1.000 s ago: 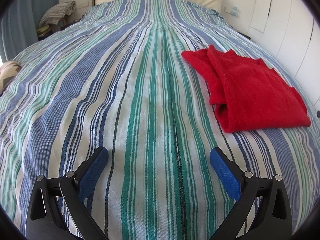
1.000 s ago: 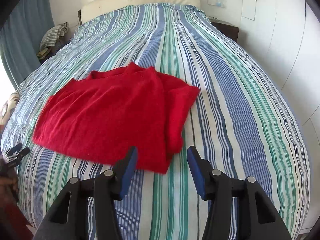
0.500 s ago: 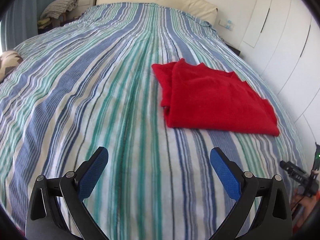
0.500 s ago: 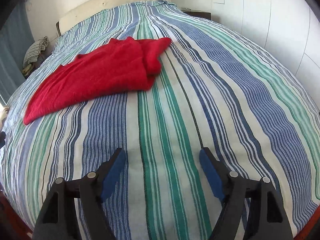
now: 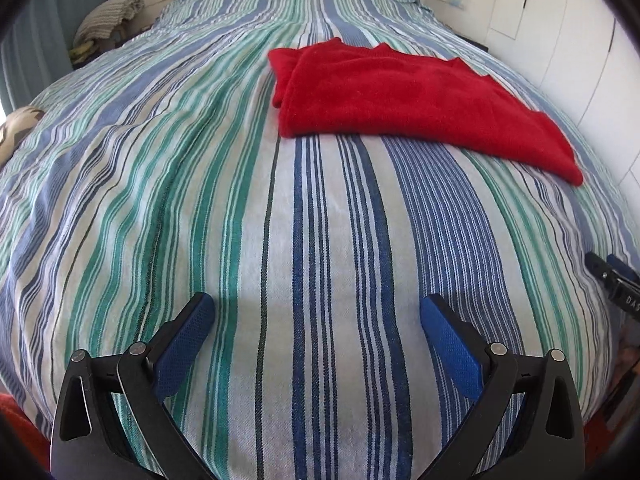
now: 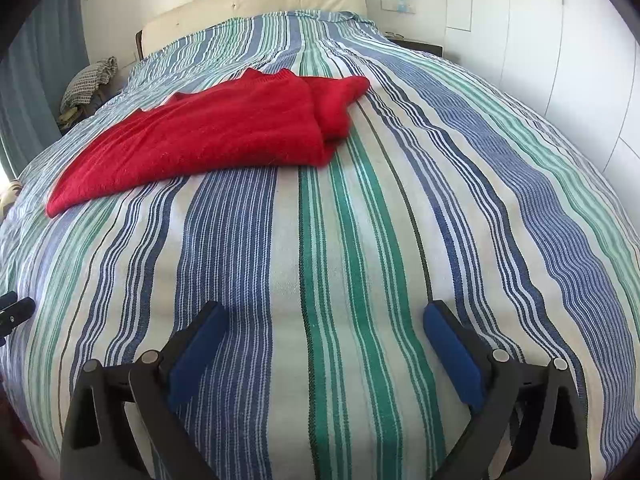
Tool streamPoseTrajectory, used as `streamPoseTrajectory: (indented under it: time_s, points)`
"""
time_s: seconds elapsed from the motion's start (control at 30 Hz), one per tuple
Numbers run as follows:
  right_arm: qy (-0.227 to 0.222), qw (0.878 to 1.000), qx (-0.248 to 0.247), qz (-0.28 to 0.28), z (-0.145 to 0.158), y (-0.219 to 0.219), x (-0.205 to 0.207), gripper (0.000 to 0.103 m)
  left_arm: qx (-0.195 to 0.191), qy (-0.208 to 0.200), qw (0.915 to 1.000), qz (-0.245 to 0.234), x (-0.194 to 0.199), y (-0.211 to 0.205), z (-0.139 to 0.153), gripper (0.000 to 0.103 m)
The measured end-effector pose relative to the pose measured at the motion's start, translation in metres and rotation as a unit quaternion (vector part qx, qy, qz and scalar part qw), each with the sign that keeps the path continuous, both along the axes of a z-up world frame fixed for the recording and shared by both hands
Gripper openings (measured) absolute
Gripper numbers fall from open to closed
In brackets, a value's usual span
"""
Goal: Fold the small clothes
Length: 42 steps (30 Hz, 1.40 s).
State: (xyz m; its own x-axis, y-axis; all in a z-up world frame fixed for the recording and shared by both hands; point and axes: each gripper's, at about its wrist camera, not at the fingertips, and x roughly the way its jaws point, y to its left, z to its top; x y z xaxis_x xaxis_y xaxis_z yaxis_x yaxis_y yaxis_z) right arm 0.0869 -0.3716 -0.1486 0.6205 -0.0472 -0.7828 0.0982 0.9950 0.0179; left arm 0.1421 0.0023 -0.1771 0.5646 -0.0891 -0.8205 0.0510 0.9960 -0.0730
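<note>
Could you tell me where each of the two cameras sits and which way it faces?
Left wrist: sits on the left hand-held gripper, looking forward and down over the striped bedspread towards the headboard; its two blue-padded fingers stand apart, empty; the other gripper's tip peeks in at the right edge.
Right wrist: sits on the right hand-held gripper, facing the same way; its jaws are opening, nothing between them.
Shared: the folded red garment, the bedspread and the cream headboard.
</note>
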Motion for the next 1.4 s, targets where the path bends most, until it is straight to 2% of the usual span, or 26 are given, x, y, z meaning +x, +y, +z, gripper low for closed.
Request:
streamPoseTrajectory:
  time_s: [1.0, 1.27, 1.4]
  points:
    - [-0.002, 1.000, -0.005, 0.002, -0.001, 0.001, 0.001, 0.099, 0.006, -0.016, 0.9998, -0.013, -0.010, -0.001, -0.004, 0.103]
    - [-0.002, 1.000, -0.006, 0.001, -0.001, 0.001, 0.001, 0.099, -0.002, -0.010, 0.9999, -0.006, -0.013, 0.002, 0.011, 0.102]
    - [-0.002, 1.000, -0.006, 0.001, -0.001, 0.001, 0.001, 0.099, -0.014, -0.026, 0.9995, -0.004, -0.015, 0.005, 0.028, 0.102]
